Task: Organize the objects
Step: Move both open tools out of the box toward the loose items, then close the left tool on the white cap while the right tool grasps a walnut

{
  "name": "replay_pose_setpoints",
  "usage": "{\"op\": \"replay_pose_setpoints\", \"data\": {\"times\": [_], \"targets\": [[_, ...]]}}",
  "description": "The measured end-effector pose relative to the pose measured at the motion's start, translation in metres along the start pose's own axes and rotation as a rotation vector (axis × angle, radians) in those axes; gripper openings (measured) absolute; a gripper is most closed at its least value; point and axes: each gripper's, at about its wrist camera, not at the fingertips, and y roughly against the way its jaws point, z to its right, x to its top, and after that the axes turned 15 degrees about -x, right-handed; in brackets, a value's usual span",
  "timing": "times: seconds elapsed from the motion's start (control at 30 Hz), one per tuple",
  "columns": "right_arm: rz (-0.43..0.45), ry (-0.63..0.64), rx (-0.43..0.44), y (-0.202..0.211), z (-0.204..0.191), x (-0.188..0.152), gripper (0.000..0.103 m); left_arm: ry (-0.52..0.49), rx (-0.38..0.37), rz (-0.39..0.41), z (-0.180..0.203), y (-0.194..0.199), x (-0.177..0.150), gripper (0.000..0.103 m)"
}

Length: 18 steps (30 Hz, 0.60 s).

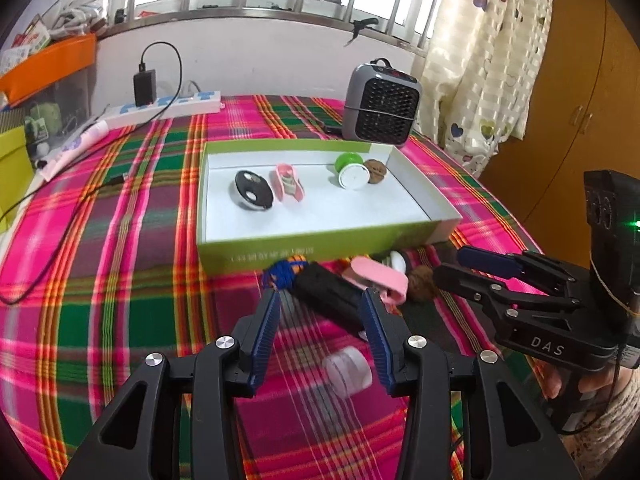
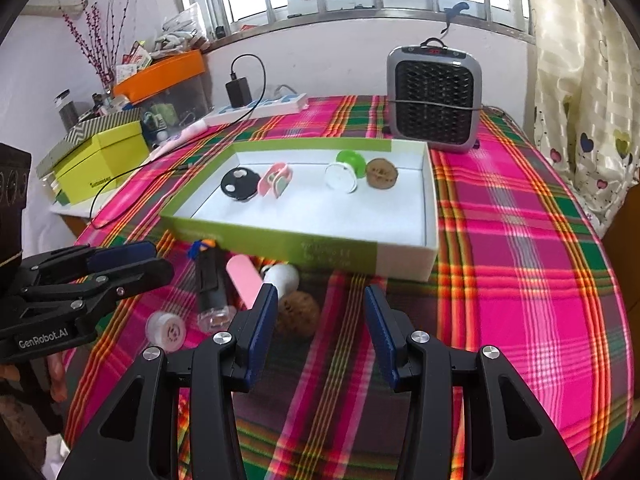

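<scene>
Our left gripper [image 1: 320, 300] and right gripper [image 2: 320, 300], ribbed blue pads parted, hold nothing above a clear plastic spool [image 1: 347, 365], wrinkled walnut [image 2: 295, 315] and glossy cardboard tray [image 1: 320, 244].

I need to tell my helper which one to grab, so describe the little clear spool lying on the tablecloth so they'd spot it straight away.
Start at the shallow green box on the plaid tablecloth. In front of its near wall lies a cluster of small things. The clear spool is the one farthest out from the box, beside the black tube, and the only see-through, round piece there.
</scene>
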Motion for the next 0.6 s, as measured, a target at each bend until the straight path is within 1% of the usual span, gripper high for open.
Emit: {"op": "replay_pose_setpoints", "data": {"times": [0.17, 0.23, 0.27, 0.43, 0.6], "targets": [[0.0, 0.022, 0.01, 0.001, -0.005, -0.003, 0.047, 0.017, -0.027, -0.013, 0.001, 0.0, -0.009, 0.041], [-0.008, 0.029, 0.014, 0.0, -0.007, -0.005, 0.056, 0.016, -0.034, -0.015, 0.003, -0.001, -0.012, 0.042], [-0.011, 0.034, 0.017, -0.001, -0.007, -0.005, 0.057, 0.018, -0.037, -0.019, 0.003, -0.002, -0.013, 0.042], [-0.029, 0.047, -0.001, -0.004, -0.01, -0.008, 0.057, 0.025, -0.037, -0.041, 0.003, -0.008, -0.019, 0.042], [-0.039, 0.052, 0.0, -0.006, -0.01, -0.009, 0.057, 0.022, -0.038, -0.058, 0.005, -0.013, -0.022, 0.042]]}}
